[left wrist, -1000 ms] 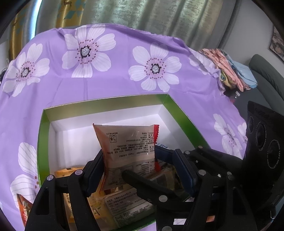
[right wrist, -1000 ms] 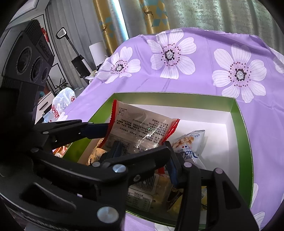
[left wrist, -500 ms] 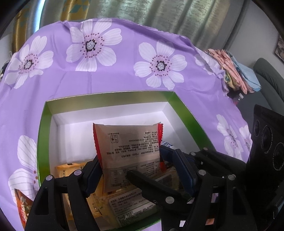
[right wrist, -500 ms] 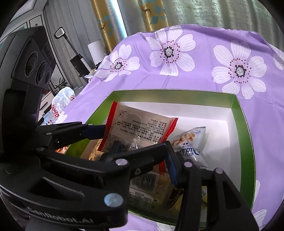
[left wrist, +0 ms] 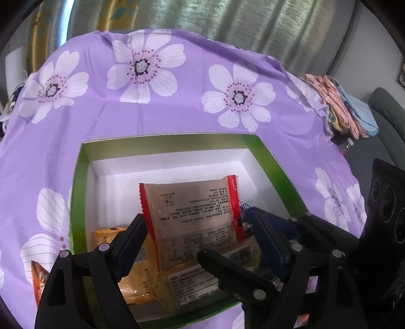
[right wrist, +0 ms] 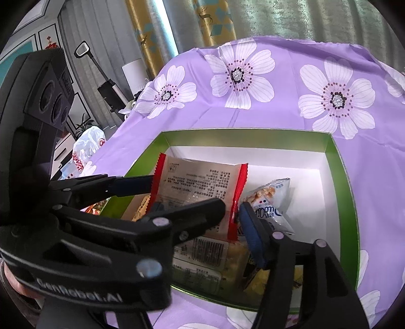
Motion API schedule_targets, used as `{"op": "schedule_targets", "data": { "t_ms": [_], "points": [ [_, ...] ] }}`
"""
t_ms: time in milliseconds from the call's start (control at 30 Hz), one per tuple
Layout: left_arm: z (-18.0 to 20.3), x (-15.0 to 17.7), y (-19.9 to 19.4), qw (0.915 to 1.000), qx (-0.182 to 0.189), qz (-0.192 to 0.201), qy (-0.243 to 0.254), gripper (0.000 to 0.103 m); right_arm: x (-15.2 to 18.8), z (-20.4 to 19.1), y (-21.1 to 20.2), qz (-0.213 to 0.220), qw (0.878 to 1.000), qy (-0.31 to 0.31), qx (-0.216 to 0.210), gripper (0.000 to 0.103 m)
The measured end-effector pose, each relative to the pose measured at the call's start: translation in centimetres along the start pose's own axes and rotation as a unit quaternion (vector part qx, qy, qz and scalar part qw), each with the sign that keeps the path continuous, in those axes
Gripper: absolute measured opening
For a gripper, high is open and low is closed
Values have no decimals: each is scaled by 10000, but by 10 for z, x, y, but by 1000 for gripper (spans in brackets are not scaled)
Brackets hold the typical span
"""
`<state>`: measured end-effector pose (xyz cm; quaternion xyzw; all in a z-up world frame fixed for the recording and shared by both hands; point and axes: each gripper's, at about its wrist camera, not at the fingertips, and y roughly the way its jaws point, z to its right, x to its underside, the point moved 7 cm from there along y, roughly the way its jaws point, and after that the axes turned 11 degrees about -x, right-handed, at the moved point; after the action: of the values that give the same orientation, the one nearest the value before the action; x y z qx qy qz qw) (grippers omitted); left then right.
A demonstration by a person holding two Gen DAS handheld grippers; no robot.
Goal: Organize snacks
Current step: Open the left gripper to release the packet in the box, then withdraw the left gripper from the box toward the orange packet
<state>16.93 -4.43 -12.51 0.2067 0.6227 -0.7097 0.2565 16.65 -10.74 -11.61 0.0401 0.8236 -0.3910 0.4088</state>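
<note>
Red-edged silver packet [left wrist: 195, 215] [right wrist: 200, 184], printed back toward both cameras. Stands upright in the near part of the green box [left wrist: 78, 202] [right wrist: 339, 164], bottom edge down among other snacks, top edge just clear of the white inner wall behind.

Under and around it: yellow packs [left wrist: 131, 253] at the left, a clear-wrapped pack with a barcode label [right wrist: 210, 249] at the front, and a white-and-blue bag [right wrist: 270, 205] just beside it on the right, lying on the white floor of the box.

Left gripper [left wrist: 197, 222]: reaches in from the near side and straddles the packet. Has just been opening its jaws, the packet between them. Touches, or nearly touches, the left red edge with the black finger; leaves a plain gap between the blue pad and the right red edge. No squeeze, then: jaws apart.

Right gripper [right wrist: 233, 206]: comes in from the right and crosses in front of the left one. Has likewise just been spreading, its black finger in front of the packet's lower face and its blue pad just off the right red edge. Parted too, gripping nothing.

Further out: a purple flowered cloth [left wrist: 177, 114] under the box, an orange packet [left wrist: 38, 278] on it outside the left wall, folded fabrics [left wrist: 339, 101] at the far right, and curtains [right wrist: 215, 22] behind.
</note>
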Motion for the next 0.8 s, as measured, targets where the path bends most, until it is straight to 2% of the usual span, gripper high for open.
{"op": "schedule_targets", "data": {
  "t_ms": [267,300,333,633,800],
  "points": [
    [-2,-1,-21,9998,-115,147,2,86,-4,-7,-19,239,9995,-61,201,91],
    [-1,-1,-26,9997,-139,175,34,95,-4,-8,-23,280,9993,-71,247,93],
    [0,-1,-29,9996,-150,218,44,102,-4,-9,-26,305,9991,-77,282,93],
    [3,0,-78,9979,-108,634,99,102,-5,-29,-62,562,9972,-224,435,93],
    [4,9,-102,9969,-88,777,93,102,-2,-46,-87,762,9951,-342,537,99]
  ]
}}
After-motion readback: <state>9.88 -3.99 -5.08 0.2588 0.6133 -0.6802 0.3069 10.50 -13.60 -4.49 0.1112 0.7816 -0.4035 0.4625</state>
